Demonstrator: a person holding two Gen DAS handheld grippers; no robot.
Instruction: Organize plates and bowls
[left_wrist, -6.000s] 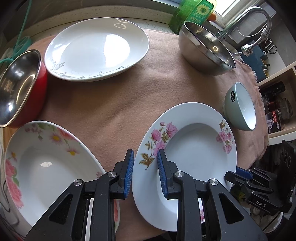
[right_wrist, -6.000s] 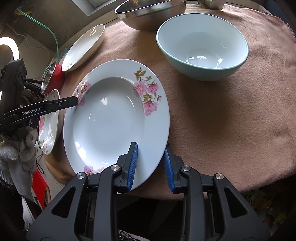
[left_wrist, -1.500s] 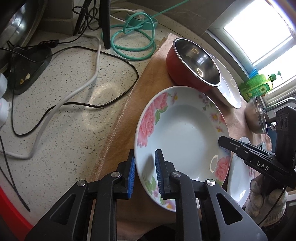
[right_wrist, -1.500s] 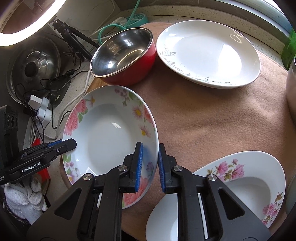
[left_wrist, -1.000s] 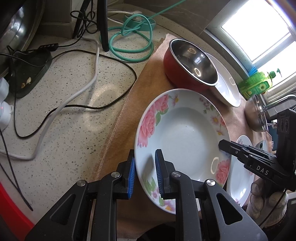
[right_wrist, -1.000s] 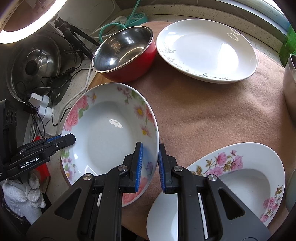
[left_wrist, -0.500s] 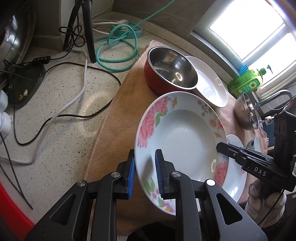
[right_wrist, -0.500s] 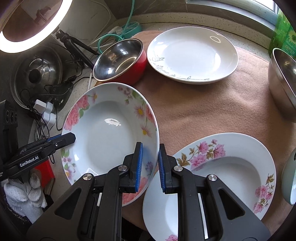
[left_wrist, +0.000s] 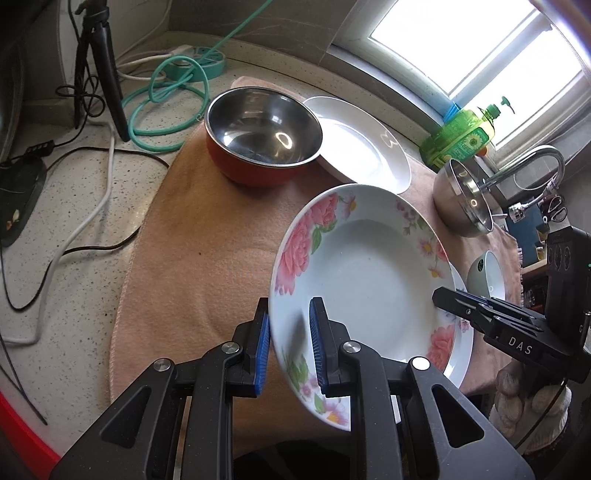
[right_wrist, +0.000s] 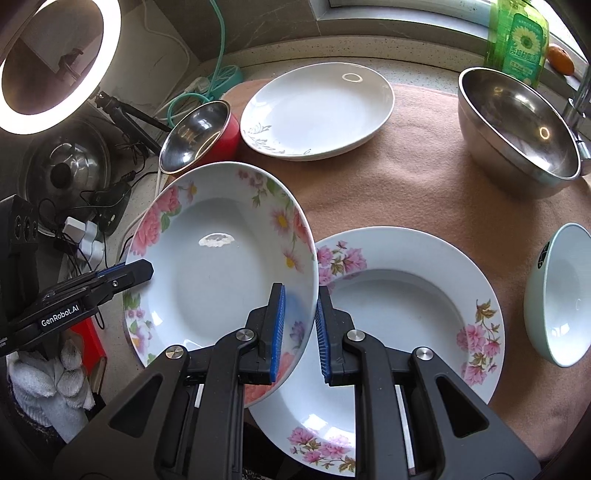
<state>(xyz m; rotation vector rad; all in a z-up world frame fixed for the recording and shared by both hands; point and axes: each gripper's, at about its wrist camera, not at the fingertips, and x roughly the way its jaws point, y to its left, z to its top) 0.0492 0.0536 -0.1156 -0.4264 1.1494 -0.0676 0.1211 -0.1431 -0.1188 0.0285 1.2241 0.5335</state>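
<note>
**Two grippers clamping one flowered plate above the cloth**

The left gripper (left_wrist: 288, 345) and the right gripper (right_wrist: 299, 328) are each pinching opposite rims of the rose-patterned plate (right_wrist: 221, 266), blue pads (left_wrist: 263, 350) pressing on both faces. The plate is hanging tilted, clear of the cloth, partly overlapping the pink-flowered plate (right_wrist: 406, 306) lying flat beneath. A gloved hand (right_wrist: 55, 387) is carrying the left tool.

Three plates are showing: those two and a white plate (right_wrist: 317, 110) at the back. Three bowls are standing around: a red bowl (left_wrist: 262, 136) just beside the white plate, a steel bowl (right_wrist: 517, 129), and a pale green bowl (right_wrist: 554, 295) tipped on its side.

All are sitting on a peach cloth (right_wrist: 406, 184) over a speckled counter (left_wrist: 74, 221), with a green soap bottle (left_wrist: 461, 136), tap (left_wrist: 535, 162), window, ring light (right_wrist: 59, 62) and cables (left_wrist: 162, 99) around.
</note>
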